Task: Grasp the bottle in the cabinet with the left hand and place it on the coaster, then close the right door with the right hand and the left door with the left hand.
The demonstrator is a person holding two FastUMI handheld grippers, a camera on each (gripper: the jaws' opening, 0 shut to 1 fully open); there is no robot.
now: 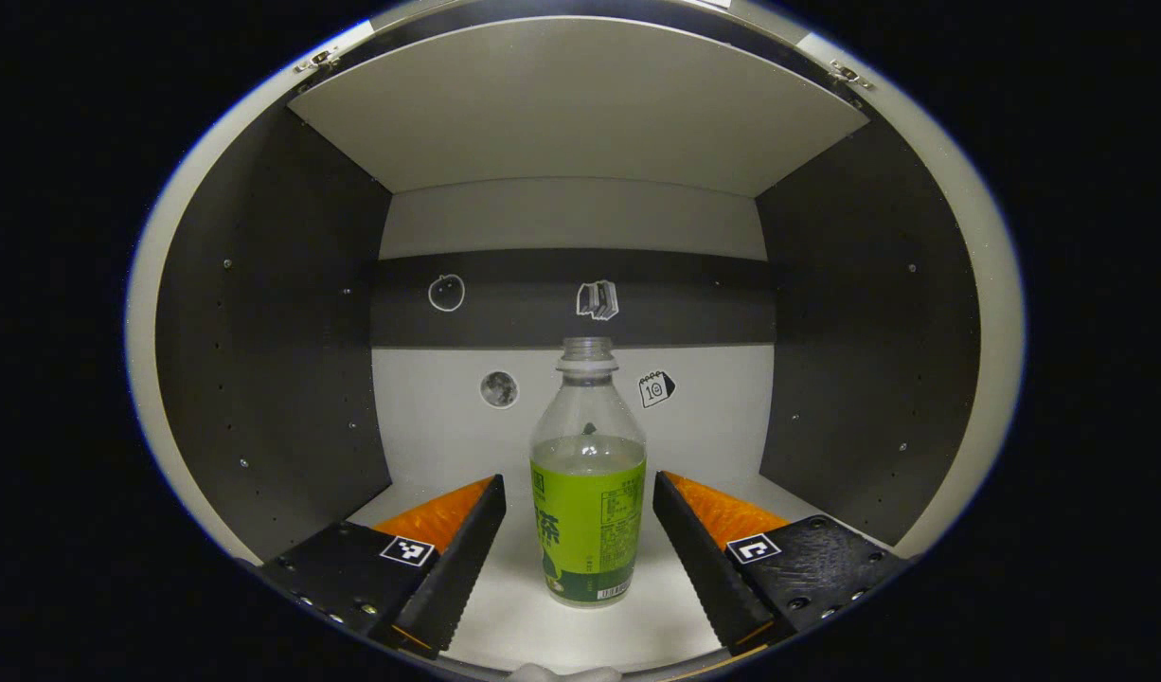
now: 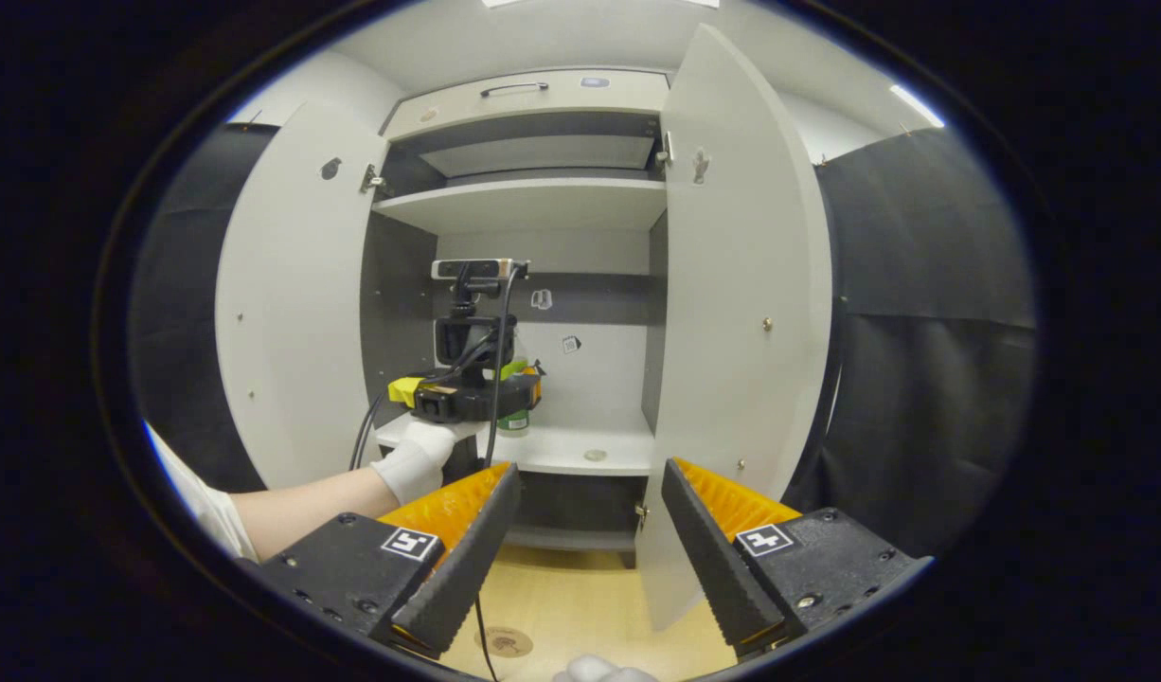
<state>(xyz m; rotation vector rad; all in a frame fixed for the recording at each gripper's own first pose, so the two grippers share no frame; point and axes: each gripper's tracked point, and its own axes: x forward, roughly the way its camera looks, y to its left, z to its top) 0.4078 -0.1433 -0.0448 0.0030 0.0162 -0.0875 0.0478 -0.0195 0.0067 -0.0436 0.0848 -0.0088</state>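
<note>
Grasping comes first, and that step is in hand: in the left gripper view the left gripper (image 1: 580, 549) is inside the cabinet (image 1: 268, 379), fingers spread wide with the bottle (image 1: 588, 493) standing upright between them at lower centre of the frame, a clear gap on each side. The next move, by this reading, calls for the fingers to close squarely on the labelled body before any lift (the bottle is part full, so it may slosh).

That shelf compartment holds the bottle alone; its back wall carries a few small stickers.

In the right gripper view the right gripper (image 2: 585, 549) waits outside at the bottom of the frame, released and holding nothing. At centre left a gloved hand (image 2: 415, 464) holds the left gripper at the shelf. The left door (image 2: 292, 294) and the right door (image 2: 741, 313) both stand open. A small round disc (image 2: 595, 455) lies on the shelf, possibly the coaster, though it is too small to tell.
</note>
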